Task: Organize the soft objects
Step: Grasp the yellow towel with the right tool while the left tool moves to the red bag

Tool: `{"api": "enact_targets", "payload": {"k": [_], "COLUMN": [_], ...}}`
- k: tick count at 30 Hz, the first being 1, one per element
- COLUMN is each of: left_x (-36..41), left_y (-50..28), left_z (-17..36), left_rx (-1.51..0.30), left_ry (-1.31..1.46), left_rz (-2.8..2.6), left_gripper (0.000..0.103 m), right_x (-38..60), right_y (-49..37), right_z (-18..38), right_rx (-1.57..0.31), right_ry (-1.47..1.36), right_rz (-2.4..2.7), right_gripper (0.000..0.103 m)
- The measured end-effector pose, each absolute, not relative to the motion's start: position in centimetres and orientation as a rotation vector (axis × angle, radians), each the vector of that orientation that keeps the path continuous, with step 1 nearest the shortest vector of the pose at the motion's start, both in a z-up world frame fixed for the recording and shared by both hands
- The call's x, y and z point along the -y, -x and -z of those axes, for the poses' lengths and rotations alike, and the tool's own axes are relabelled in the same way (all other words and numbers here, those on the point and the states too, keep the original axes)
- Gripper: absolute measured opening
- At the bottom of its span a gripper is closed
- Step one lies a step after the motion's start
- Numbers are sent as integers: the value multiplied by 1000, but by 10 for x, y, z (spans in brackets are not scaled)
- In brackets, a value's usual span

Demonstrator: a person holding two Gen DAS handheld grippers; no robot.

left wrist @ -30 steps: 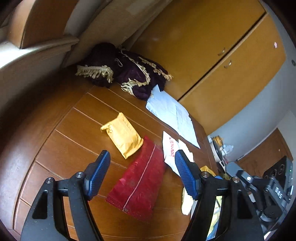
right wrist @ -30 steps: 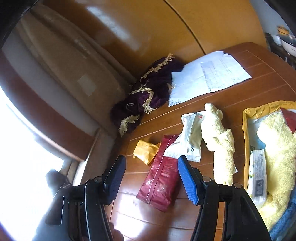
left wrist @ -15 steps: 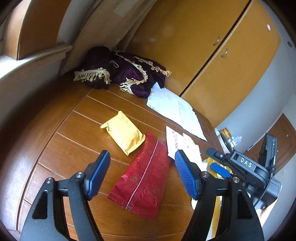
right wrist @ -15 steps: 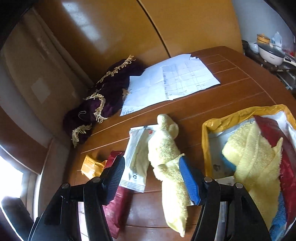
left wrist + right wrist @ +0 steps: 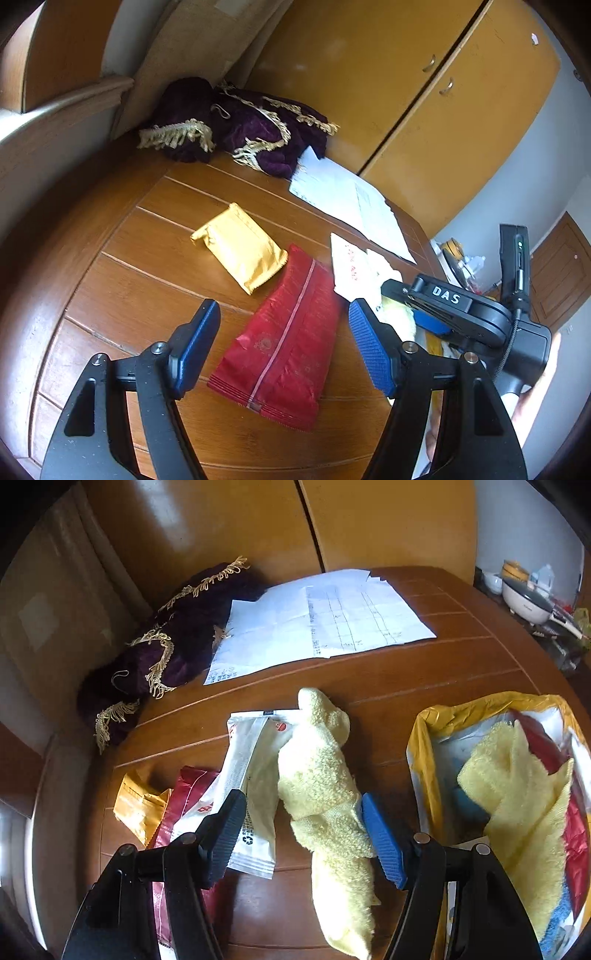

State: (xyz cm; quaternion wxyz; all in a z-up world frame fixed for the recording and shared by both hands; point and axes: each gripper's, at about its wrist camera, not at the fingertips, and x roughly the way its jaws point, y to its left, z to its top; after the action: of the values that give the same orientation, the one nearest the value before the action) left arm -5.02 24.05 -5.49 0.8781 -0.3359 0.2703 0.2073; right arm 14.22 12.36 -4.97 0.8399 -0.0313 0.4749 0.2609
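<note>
**A:** Which one are you after, and where is it?

**Me:** The yellow towel point(image 5: 317, 775). It lies rumpled on the wooden table point(image 5: 424, 679), partly on top of a white packet point(image 5: 251, 775), just left of the yellow bag point(image 5: 443, 716). My right claw point(image 5: 303, 834) straddles it with its fingers spread wide. The far blue pad point(image 5: 380, 845) looks to be brushing the towel's edge, but nothing is clamped yet.

**A:** Why straddle it at the middle?

**Me:** My guess is that the bunched middle gives the pads the most cloth to bite. A limp towel taken by its end would trail and could drag the packet along.

**A:** And the bag so close?

**Me:** It stands open-mouthed with another yellow towel point(image 5: 517, 782) and red and blue things already inside, so I take it for the collecting spot. Being near makes for a short carry.

**A:** Your other hand?

**Me:** My left claw point(image 5: 284, 347) hangs above the red pouch point(image 5: 284, 339), fingers apart, touching nothing. A gold pouch point(image 5: 240, 251) lies just beyond it. I'd judge the red one is next in line, which is why the claw waits over it.

**A:** Anything in the way?

**Me:** Papers point(image 5: 317, 624) and a purple fringed cloth point(image 5: 162, 650) sit well back by the cupboard, clear of the reach.
</note>
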Motion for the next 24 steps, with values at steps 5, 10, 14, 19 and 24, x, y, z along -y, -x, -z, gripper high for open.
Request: {"api": "enact_targets", "payload": {"k": [5, 10, 14, 19, 24], "left_x": [-226, -213, -203, -199, -202], "left_y": [43, 33, 27, 21, 21], "left_z": [54, 57, 61, 65, 66], "left_rx": [-576, -623, -645, -668, -670], "left_ry": [588, 507, 451, 430, 435], "left_rz": [-456, -429, -418, -424, -432], "left_gripper": [72, 72, 72, 72, 72], "right_x": [-123, -125, -129, -131, -134], "right_y": [-143, -144, -143, -143, -142], "right_z": [54, 59, 61, 65, 67], "right_rx": [-1014, -1011, -1002, -1000, -1000], "right_ry": [93, 149, 189, 231, 262], "right_rz": [-528, -485, -464, -448, -447], "right_gripper": [61, 55, 55, 55, 48]}}
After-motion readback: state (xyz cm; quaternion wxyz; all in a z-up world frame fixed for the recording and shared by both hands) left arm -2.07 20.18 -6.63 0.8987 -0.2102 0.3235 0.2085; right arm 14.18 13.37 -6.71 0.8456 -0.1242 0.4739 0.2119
